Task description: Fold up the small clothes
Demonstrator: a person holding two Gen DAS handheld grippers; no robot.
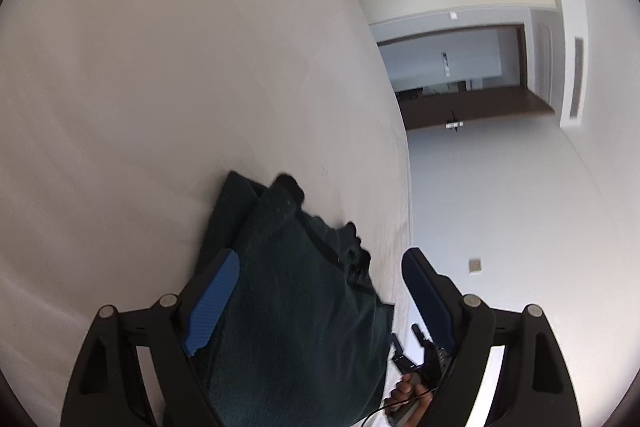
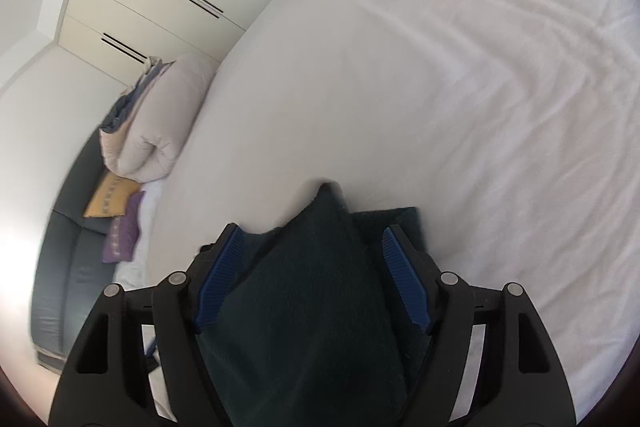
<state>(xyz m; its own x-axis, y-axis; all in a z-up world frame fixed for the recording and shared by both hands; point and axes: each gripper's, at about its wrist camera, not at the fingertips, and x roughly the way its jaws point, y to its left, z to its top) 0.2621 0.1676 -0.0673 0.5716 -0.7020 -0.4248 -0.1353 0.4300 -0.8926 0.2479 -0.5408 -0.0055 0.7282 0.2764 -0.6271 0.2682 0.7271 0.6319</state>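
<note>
**Mia:** So, is the folding done?

**Ben:** Not all the way, I think. The dark green cloth (image 1: 296,291) lies on the white bed (image 1: 160,87), close to the bed's edge. In the right wrist view it looks doubled over, with one layer on top of another. So some folding looks done.

**Mia:** What is left?

**Ben:** The layers do not match up. A corner sticks out at the far end, and a flat bit shows under it on one side. The edges look bumpy and loose in the left wrist view too. I think it needs one more fold or some smoothing.

**Mia:** Are the grabbers holding it?

**Ben:** No. The left gripper (image 1: 316,299) is spread wide. One blue pad (image 1: 212,303) sits at the cloth's side, and the other pad is off the cloth, over the bed edge. Nothing is pinched. The right gripper (image 2: 312,279) is spread wide too. The cloth (image 2: 312,307) lies between its fingers, but the pads do not squeeze it.

**Mia:** Which way does the cloth point?

**Ben:** Its long side runs away from both grabbers, out toward the middle of the bed. The far end is narrow and pointy. The near end is wider and goes under the grabbers, so I cannot see where it stops.

**Mia:** Anything else there?

**Ben:** A rolled blanket (image 2: 160,123) lies far off, at the bed's side.
</note>
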